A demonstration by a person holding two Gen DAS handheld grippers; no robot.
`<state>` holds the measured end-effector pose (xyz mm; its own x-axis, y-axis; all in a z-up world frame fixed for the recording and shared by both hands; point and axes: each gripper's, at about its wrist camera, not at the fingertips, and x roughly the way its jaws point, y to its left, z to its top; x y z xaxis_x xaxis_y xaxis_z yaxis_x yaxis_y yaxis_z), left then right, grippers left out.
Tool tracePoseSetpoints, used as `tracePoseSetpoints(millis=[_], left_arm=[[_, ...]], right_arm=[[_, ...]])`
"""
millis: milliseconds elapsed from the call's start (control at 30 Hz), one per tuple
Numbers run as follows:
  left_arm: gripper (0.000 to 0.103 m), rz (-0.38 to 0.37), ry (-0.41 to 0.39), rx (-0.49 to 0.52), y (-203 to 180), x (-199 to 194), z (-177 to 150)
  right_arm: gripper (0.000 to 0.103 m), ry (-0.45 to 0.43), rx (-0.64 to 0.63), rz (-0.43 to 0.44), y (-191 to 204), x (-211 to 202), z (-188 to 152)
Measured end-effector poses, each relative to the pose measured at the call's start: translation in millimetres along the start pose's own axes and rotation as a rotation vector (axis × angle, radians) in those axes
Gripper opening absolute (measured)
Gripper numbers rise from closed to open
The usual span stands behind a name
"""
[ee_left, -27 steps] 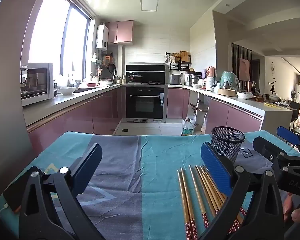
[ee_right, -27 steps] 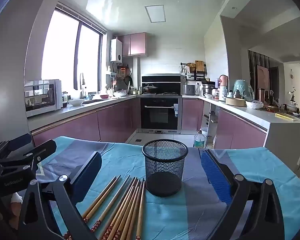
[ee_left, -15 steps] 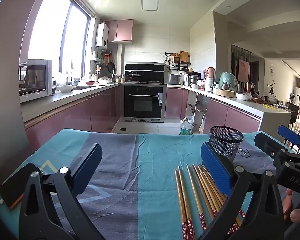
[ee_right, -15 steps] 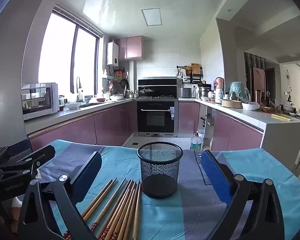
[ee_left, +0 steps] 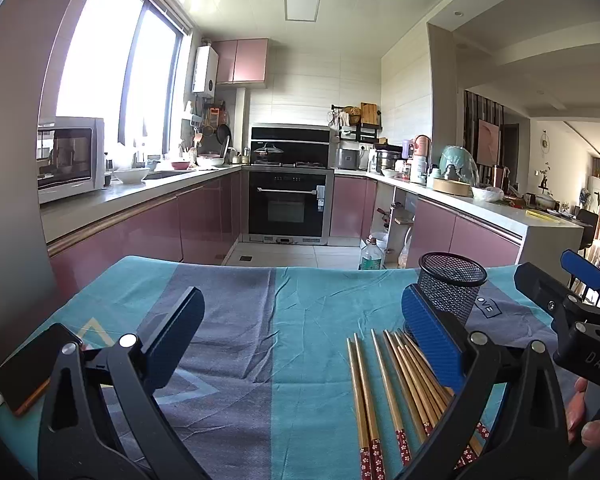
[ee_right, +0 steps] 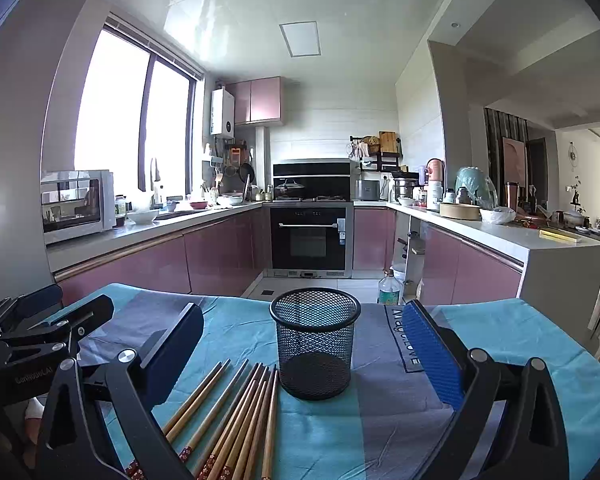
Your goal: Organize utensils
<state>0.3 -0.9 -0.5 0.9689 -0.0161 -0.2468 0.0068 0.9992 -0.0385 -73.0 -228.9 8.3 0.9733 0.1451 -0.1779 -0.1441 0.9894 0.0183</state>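
Right wrist view puts the chopsticks (ee_right: 236, 412) in a loose fan on the desk (ee_right: 520, 344), below and between the right tongs (ee_right: 304, 356), nearer the left finger; the black mesh cup (ee_right: 315, 342) stands upright just beside their tips, centred between both fingers. These tongs gape wide, holding nothing. Left tongs (ee_left: 300, 344) also spread wide and empty, chopsticks (ee_left: 396, 392) beneath their right finger, a phone (ee_left: 32, 368) outside the left one

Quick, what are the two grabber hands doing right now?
Left gripper: open, holding nothing.
Right gripper: open, holding nothing; the chopsticks lie on the table.
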Motion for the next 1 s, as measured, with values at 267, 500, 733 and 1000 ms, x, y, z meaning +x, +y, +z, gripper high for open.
tracePoseSetpoints(millis=[267,500,733,1000], left_arm=[[0.097,0.001,0.000,-0.002,-0.4,0.9,-0.1],[0.097,0.000,0.000,-0.003,-2.2,2.1,-0.9],[0.097,-0.003,0.000,-0.006,-1.3,2.1,-0.7],[0.097,-0.003,0.001,-0.004,-1.6,2.3,-0.8]], right_arm=[[0.096,-0.006,-0.002,0.001,1.4,-1.8,-0.9],[0.096,-0.008,-0.008,-0.002,2.2,-2.2,-1.5],[0.096,-0.009,-0.009,-0.001,2.1,-2.5,-1.3],[0.096,-0.008,-0.008,-0.002,1.1,-2.9,-1.1]])
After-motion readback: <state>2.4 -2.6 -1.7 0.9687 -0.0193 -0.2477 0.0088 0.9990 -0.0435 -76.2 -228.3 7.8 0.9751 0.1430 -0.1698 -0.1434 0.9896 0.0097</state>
